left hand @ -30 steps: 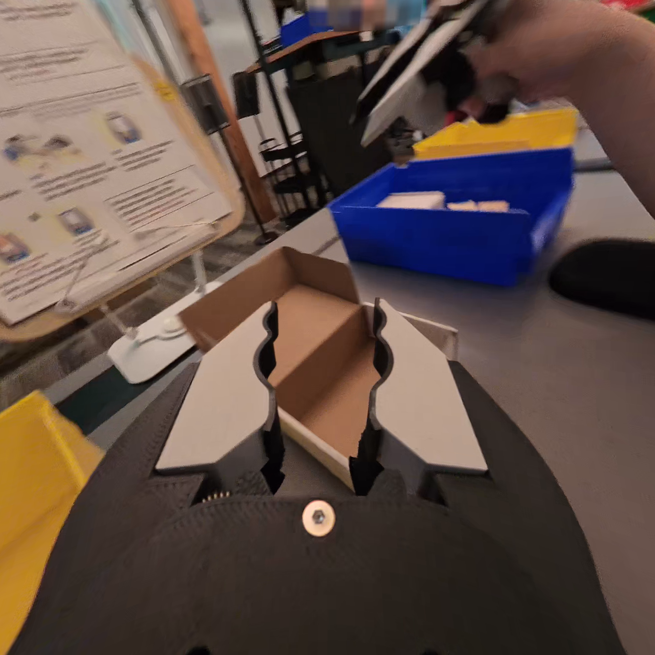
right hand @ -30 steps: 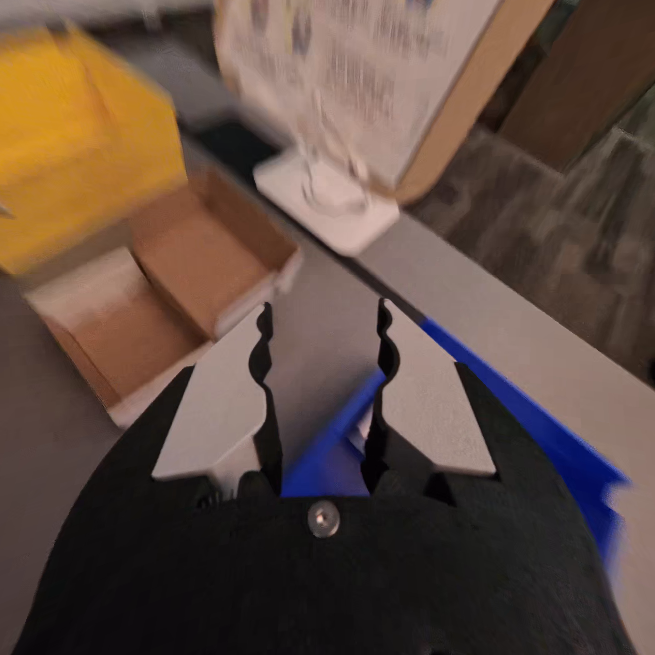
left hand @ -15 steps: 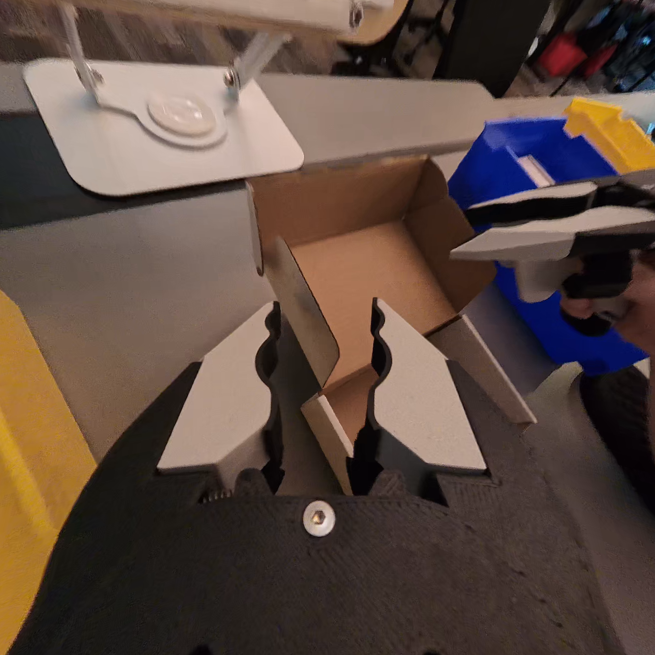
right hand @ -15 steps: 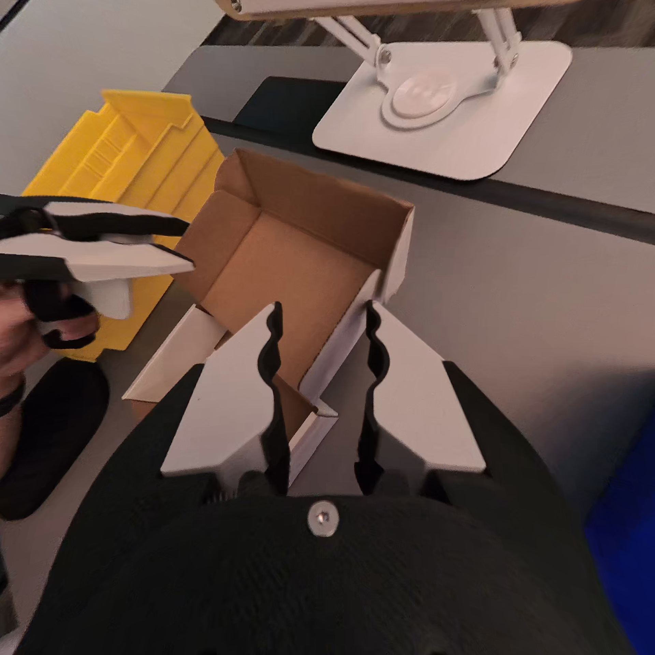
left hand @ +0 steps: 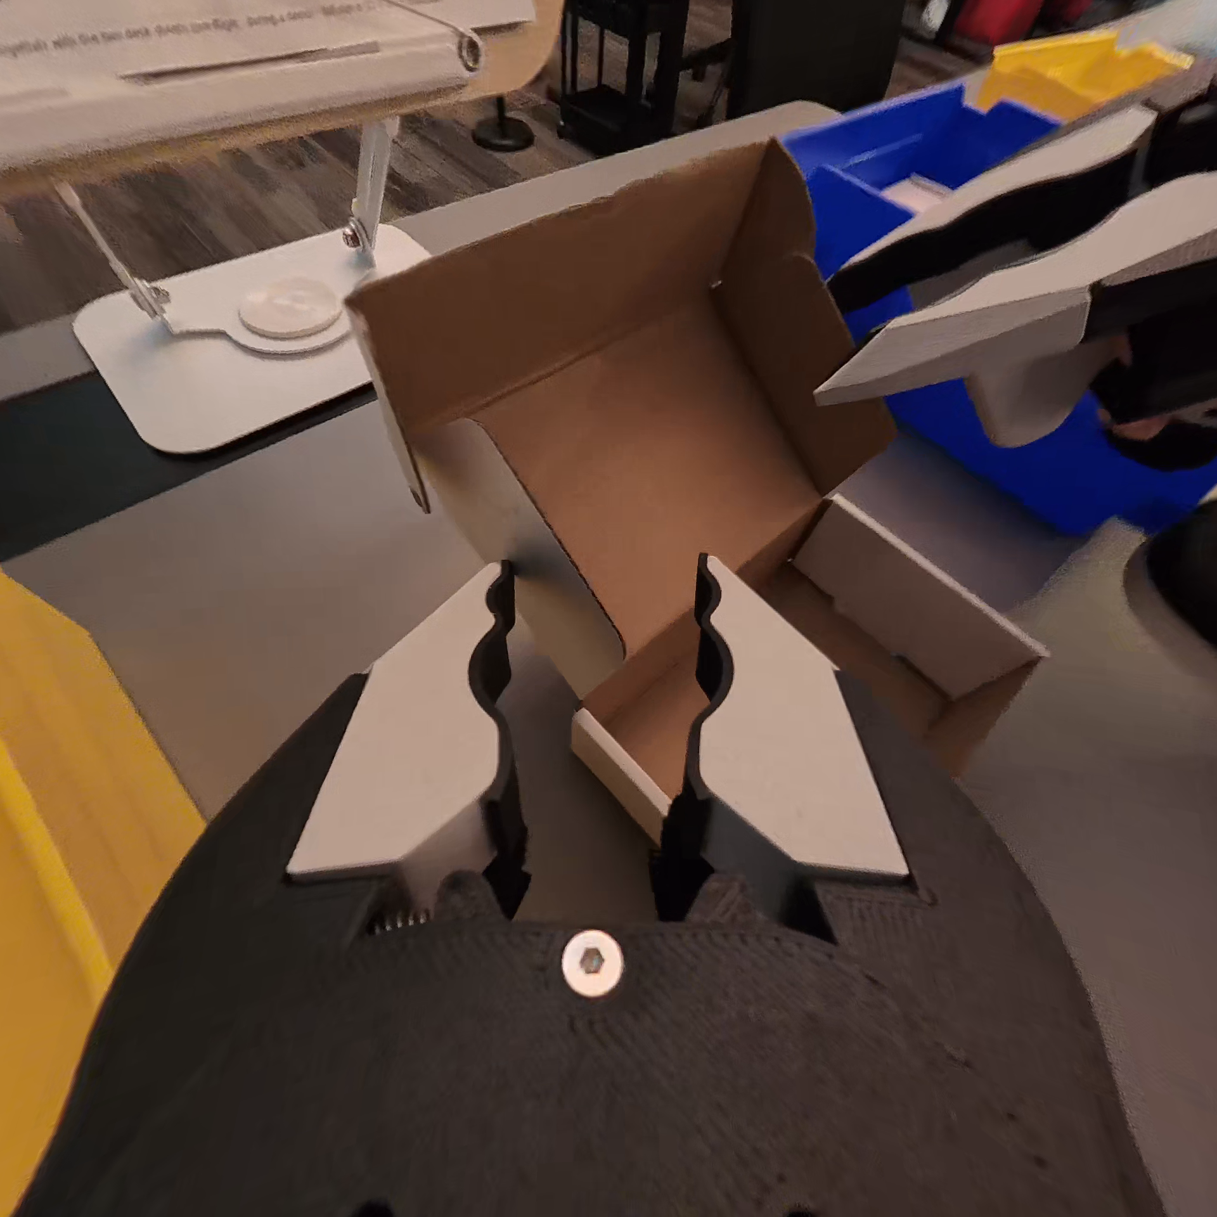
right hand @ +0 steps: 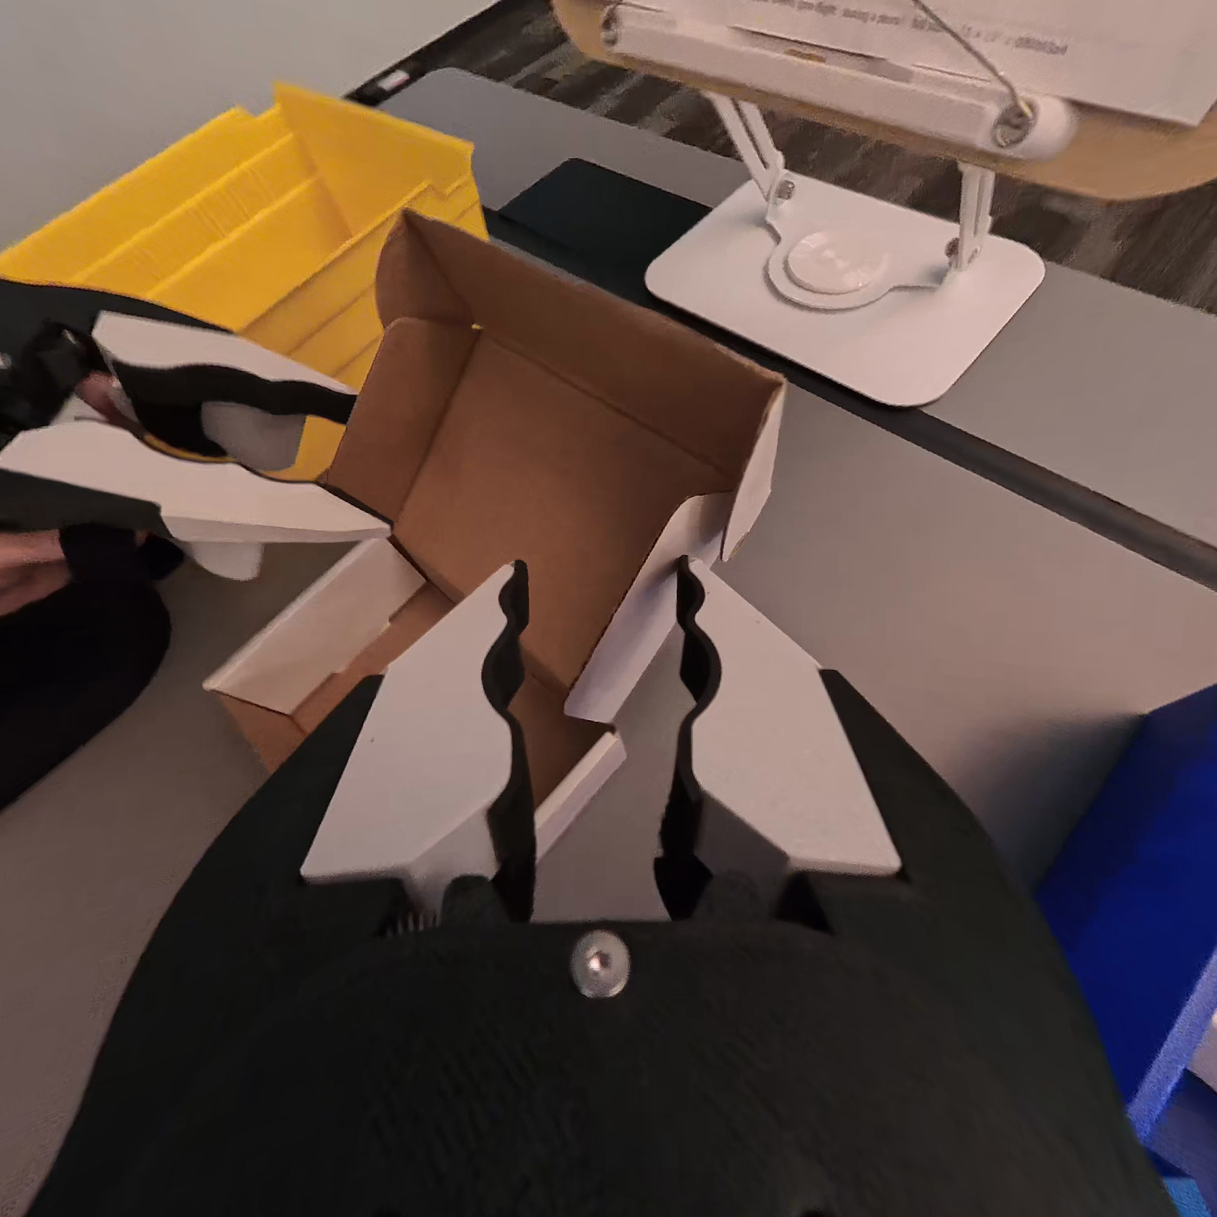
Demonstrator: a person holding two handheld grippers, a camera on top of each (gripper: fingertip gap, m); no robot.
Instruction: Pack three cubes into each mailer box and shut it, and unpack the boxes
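Note:
An open white mailer box (left hand: pixel 658 461) with a brown inside sits on the grey table, lid tilted up. It also shows in the right wrist view (right hand: pixel 560 461). No cube shows inside; my fingers hide part of the base. My left gripper (left hand: pixel 602 566) is open at the box's left side, the lid's left side flap between its jaws. My right gripper (right hand: pixel 600 566) is open at the right side, astride the right flap. Each gripper shows in the other view: the right gripper (left hand: pixel 988 296) and the left gripper (right hand: pixel 230 461), both by the lid's sides.
A blue bin (left hand: pixel 1054 461) stands right of the box with something pale in it, and shows again (right hand: pixel 1152 856). A yellow bin (right hand: pixel 263 230) stands to the left, another yellow bin (left hand: pixel 1080 66) behind the blue one. A document stand's white base (left hand: pixel 230 355) stands behind the box. Between my left fingertips and the document stand's white base (left hand: pixel 230 355) there is roughly 30 cm.
Both grippers have swung in and down to the box, one at each side. The lid now stands more upright. Both jaws have stayed open.

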